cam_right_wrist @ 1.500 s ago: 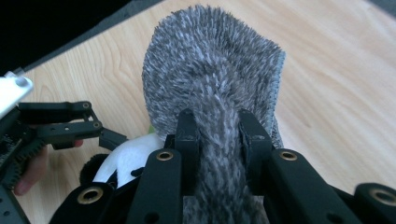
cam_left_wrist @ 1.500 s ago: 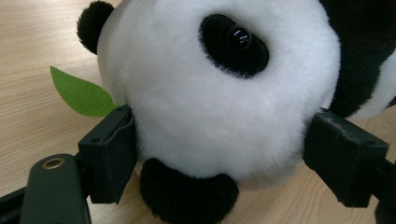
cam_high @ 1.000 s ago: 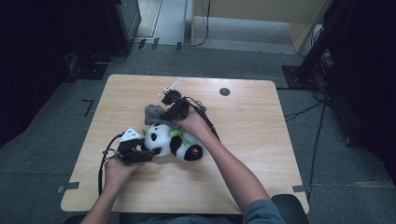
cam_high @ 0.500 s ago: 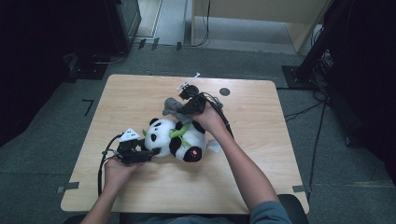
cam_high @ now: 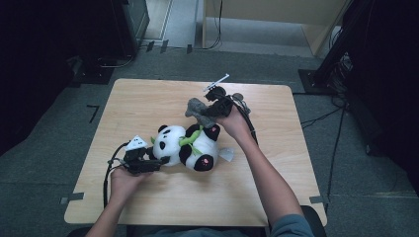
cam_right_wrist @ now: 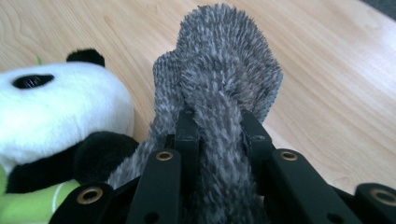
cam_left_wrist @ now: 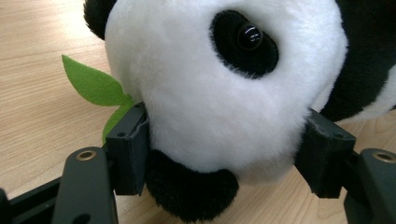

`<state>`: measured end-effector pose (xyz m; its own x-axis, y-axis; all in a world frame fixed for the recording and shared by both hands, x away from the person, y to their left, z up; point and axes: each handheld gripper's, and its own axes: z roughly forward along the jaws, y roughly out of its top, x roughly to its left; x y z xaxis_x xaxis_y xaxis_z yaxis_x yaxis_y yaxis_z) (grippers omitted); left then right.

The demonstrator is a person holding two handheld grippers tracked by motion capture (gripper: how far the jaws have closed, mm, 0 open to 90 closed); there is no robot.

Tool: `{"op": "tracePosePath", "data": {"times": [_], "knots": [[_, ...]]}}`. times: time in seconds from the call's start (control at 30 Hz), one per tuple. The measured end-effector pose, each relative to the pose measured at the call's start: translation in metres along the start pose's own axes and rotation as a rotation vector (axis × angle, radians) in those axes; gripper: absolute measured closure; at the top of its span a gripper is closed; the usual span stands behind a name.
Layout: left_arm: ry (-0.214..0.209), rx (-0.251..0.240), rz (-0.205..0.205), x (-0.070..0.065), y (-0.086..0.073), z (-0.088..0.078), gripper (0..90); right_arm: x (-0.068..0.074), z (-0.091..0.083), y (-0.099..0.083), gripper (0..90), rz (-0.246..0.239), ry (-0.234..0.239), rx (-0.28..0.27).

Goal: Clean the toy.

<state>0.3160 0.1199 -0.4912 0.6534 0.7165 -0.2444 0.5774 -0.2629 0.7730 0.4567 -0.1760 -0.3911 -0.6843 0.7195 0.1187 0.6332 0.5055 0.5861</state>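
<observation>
Panda lies mid-surface, its head clamped in the left hand-held gripper; the right hand-held gripper pinches a grey sock just beyond. The fuzzy sock could slip free, or snag and drag the panda.

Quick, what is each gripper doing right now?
Left gripper: closed on the toy panda's head.
Right gripper: closed on a fuzzy grey cloth.
</observation>
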Motion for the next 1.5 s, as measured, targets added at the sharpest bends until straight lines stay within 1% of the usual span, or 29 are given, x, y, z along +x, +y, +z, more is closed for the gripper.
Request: {"op": "tracePosePath", "data": {"times": [0.03,0.1,0.2,0.3,0.37,0.47,0.6,0.77,0.87,0.93,0.97,1.1,1.17,1.23,1.33,1.43,1.5], "knots": [[0.001,0.001,0.001,0.000,0.000,0.000,29.3,0.000,0.000,0.000,73.9,0.000,0.000,0.000],[0.001,-0.001,0.001,0.000,0.000,0.000,29.1,0.002,-0.005,0.004,74.0,-0.011,0.000,-0.022],[0.000,0.001,0.002,0.000,0.000,0.000,28.8,0.010,-0.012,0.012,74.0,-0.035,0.010,-0.053],[-0.002,-0.002,-0.003,0.000,0.000,0.000,28.4,0.021,-0.014,0.022,74.0,-0.046,0.037,-0.080],[-0.004,-0.002,-0.005,0.000,0.001,0.000,28.3,0.030,-0.012,0.029,73.9,-0.062,0.058,-0.095],[-0.015,-0.008,-0.019,0.001,0.001,0.000,28.2,0.046,-0.006,0.038,73.9,-0.085,0.083,-0.096],[-0.015,-0.007,-0.017,0.001,0.001,-0.001,28.2,0.065,0.009,0.045,73.7,-0.123,0.117,-0.087],[-0.014,-0.008,-0.016,0.001,0.001,-0.001,28.1,0.080,0.031,0.042,73.5,-0.127,0.156,-0.045],[-0.012,-0.010,-0.019,0.001,0.001,0.000,28.1,0.086,0.042,0.037,73.7,-0.143,0.162,-0.016],[-0.012,-0.009,-0.021,0.001,0.001,0.000,28.1,0.088,0.047,0.034,73.9,-0.155,0.159,-0.006],[-0.012,-0.008,-0.021,0.001,0.001,0.000,28.1,0.089,0.049,0.032,74.0,-0.152,0.159,-0.005],[-0.006,-0.002,-0.025,0.000,0.001,0.000,28.3,0.086,0.049,0.027,73.9,-0.148,0.156,-0.007],[-0.003,0.004,-0.030,0.000,0.001,0.000,28.4,0.083,0.047,0.022,73.8,-0.146,0.154,-0.013],[-0.008,0.006,-0.037,0.001,0.001,0.000,28.6,0.078,0.044,0.017,73.8,-0.127,0.154,-0.020],[-0.008,0.006,-0.046,0.001,0.001,0.000,28.8,0.071,0.039,0.012,73.8,-0.114,0.138,-0.016],[-0.010,0.005,-0.046,0.000,0.001,0.000,28.9,0.065,0.034,0.008,73.8,-0.114,0.127,-0.010],[-0.017,0.003,-0.045,0.001,0.000,0.001,28.9,0.062,0.031,0.006,73.7,-0.122,0.102,-0.010]]}}
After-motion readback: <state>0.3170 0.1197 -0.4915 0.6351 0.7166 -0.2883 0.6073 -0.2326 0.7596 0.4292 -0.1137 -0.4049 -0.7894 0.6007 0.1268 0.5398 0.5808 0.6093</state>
